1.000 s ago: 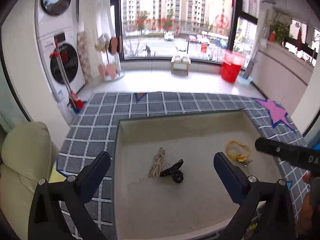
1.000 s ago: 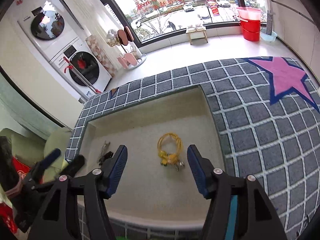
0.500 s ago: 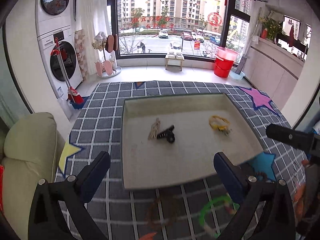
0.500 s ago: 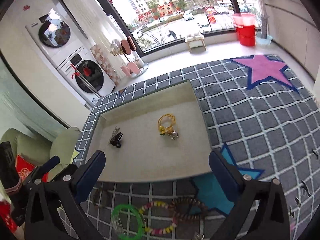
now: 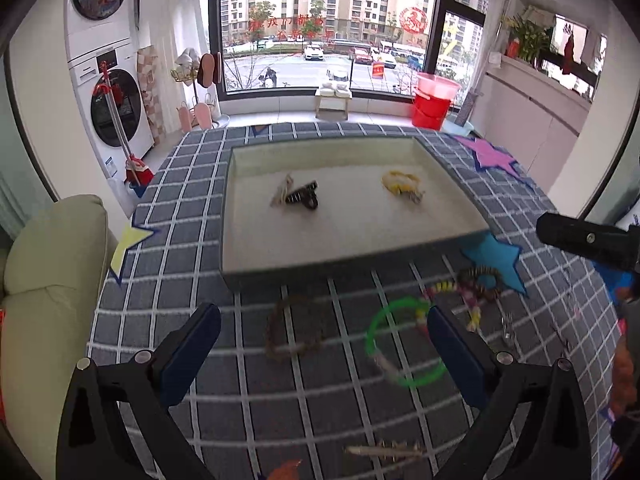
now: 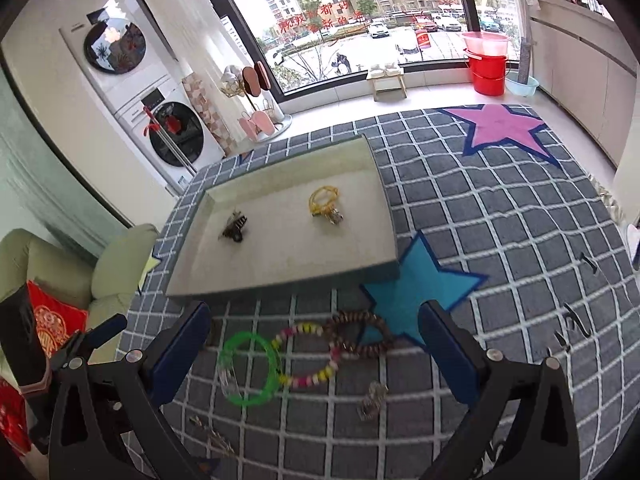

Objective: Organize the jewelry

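Observation:
A shallow cream tray (image 5: 348, 262) (image 6: 280, 284) lies on the checked cloth. In it are a black hair clip (image 5: 302, 198) (image 6: 236, 230) on a pale chain and a yellow bracelet (image 5: 400, 182) (image 6: 324, 198). On the cloth in front of the tray lie a green ring (image 5: 404, 340) (image 6: 250, 368), a pink-and-yellow bead bracelet (image 6: 310, 354) (image 5: 444, 292), a brown bead bracelet (image 6: 360, 332) (image 5: 480, 276) and a brown bead loop (image 5: 294, 332). My left gripper (image 5: 324, 356) is open over the loop and the green ring. My right gripper (image 6: 314, 352) is open over the bracelets, holding nothing.
Small metal pieces (image 6: 374, 398) (image 5: 384, 450) lie on the cloth nearer to me. A pale armchair (image 5: 44, 280) stands at the left. Stacked washing machines (image 5: 112, 92), a red bucket (image 5: 434, 100) and a stool (image 5: 334, 98) stand by the window beyond the table.
Both grippers have pulled back from over the tray to above the cloth in front of it. The right jaws spread wider, leaving the yellow bracelet in the tray.

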`<state>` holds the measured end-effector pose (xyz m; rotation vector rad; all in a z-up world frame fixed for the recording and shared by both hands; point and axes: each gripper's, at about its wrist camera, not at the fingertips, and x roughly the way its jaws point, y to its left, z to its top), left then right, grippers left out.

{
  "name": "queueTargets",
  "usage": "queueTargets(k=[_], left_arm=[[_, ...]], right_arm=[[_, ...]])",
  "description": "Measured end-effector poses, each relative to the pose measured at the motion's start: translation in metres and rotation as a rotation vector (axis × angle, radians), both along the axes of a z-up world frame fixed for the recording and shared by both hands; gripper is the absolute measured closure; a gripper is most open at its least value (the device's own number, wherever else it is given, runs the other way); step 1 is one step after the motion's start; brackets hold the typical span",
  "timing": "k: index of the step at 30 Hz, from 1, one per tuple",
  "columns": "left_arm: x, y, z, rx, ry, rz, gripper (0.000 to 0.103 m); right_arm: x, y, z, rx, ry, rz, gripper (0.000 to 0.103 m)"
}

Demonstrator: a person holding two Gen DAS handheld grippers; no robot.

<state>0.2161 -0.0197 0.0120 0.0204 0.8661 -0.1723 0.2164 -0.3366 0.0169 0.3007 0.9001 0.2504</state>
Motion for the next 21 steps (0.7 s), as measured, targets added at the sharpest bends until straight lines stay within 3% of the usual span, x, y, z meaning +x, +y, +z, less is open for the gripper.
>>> queueTargets(k=[21], left_arm=[[-0.014, -0.014, -0.036, -0.037, 0.133, 0.031, 0.000]], right_arm=[[-0.037, -0.020, -0.036, -0.038, 0.108, -0.019, 0.000]])
